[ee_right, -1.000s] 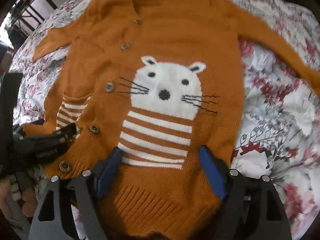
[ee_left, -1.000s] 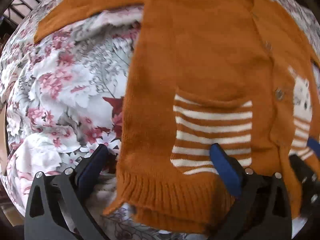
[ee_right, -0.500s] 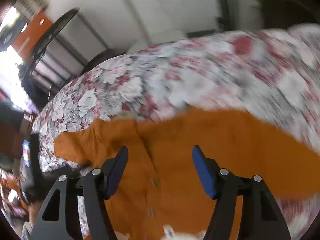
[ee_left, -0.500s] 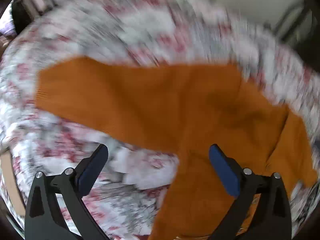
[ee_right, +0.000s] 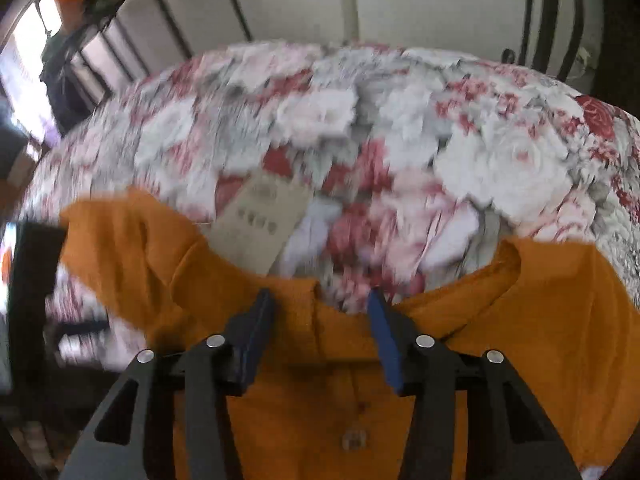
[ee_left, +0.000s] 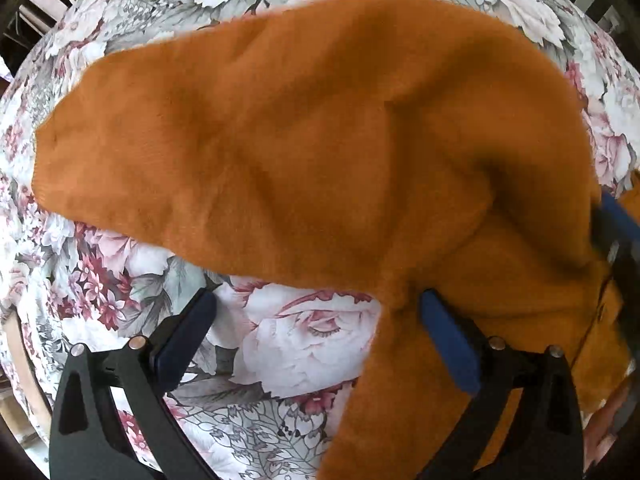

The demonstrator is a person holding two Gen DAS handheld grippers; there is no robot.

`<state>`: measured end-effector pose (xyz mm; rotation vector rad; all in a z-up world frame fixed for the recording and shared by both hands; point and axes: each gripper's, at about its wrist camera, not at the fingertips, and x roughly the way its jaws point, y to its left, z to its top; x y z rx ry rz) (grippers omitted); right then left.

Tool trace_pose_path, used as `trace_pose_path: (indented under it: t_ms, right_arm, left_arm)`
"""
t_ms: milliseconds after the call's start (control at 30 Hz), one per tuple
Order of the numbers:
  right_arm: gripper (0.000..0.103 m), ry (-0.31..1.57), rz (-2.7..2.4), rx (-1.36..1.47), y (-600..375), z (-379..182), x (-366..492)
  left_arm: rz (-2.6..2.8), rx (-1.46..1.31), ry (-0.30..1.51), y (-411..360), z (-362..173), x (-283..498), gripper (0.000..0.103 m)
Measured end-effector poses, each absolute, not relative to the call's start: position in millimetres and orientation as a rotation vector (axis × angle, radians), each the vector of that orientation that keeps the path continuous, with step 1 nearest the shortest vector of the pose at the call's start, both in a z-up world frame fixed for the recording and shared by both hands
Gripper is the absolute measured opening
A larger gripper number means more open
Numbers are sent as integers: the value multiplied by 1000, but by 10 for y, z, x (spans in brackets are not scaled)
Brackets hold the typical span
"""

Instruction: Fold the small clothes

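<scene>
The small orange knitted cardigan (ee_left: 320, 152) lay spread on the bed's white quilt printed with red and grey flowers (ee_left: 304, 352). One fuzzy sleeve stretched from the garment's body out towards nine o'clock in the left wrist view, its cuff end resting on the quilt near the left edge. The left gripper (ee_left: 316, 336) hovered low over the bed, its blue-padded jaws spread wide and grasping nothing: the left pad (ee_left: 188, 332) hung over bare quilt, while the right pad (ee_left: 448, 340) sat against the cardigan's side, just under the armpit. At three o'clock in that view a sliver of the other blue-padded tool showed beyond the cloth.

The right gripper (ee_right: 318, 320) was up at the neckline, jaws released and parted, straddling the front placket where the collar (ee_right: 308, 292) dipped. A pale button (ee_right: 353, 438) showed below, at six o'clock. A beige cardboard hang tag (ee_right: 260, 220) lay on the quilt just beyond the collar, towards eleven o'clock. That view was blurred, so finer detail could not be told.
</scene>
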<state>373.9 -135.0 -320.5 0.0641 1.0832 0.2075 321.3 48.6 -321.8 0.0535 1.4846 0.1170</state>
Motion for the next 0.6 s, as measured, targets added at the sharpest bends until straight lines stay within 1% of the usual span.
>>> trace_pose_path:
  t_ms: [133, 233, 300, 333, 367, 400, 433, 500, 533, 600]
  right_arm:
    - [54, 1078, 246, 19, -1333, -3165, 3809]
    - [68, 1121, 294, -27, -1243, -3230, 3849]
    - [69, 1112, 312, -84, -1165, -3305, 3807]
    - [60, 1098, 315, -116, -1141, -3319, 3779]
    - [38, 1082, 335, -135, -1118, -3307, 3754]
    - [22, 1066, 355, -133, -1117, -3259, 3736]
    - [10, 1054, 368, -109, -1136, -3198, 3759]
    - [10, 1000, 371, 22, -1291, -2967, 3898]
    - [10, 981, 361, 52, -1344, -2895, 3966]
    - [10, 953, 325, 110, -1460, -2780, 4216]
  left_arm:
    - [119, 90, 1465, 329, -3214, 3229, 99]
    - [113, 66, 1473, 309, -3224, 3313, 99]
    - [118, 64, 1473, 322, -3172, 3255, 99]
    - [119, 68, 1473, 329, -3163, 3243, 99]
    - [116, 70, 1472, 316, -3160, 3307, 99]
    - [116, 66, 1470, 367, -3105, 3198, 99]
    - [117, 55, 1466, 362, -3067, 3206, 99]
    - [124, 27, 1440, 326, -2920, 3165, 99]
    - [128, 25, 1430, 363, -2894, 3092, 99]
    - [141, 15, 1410, 358, -2798, 3194, 99]
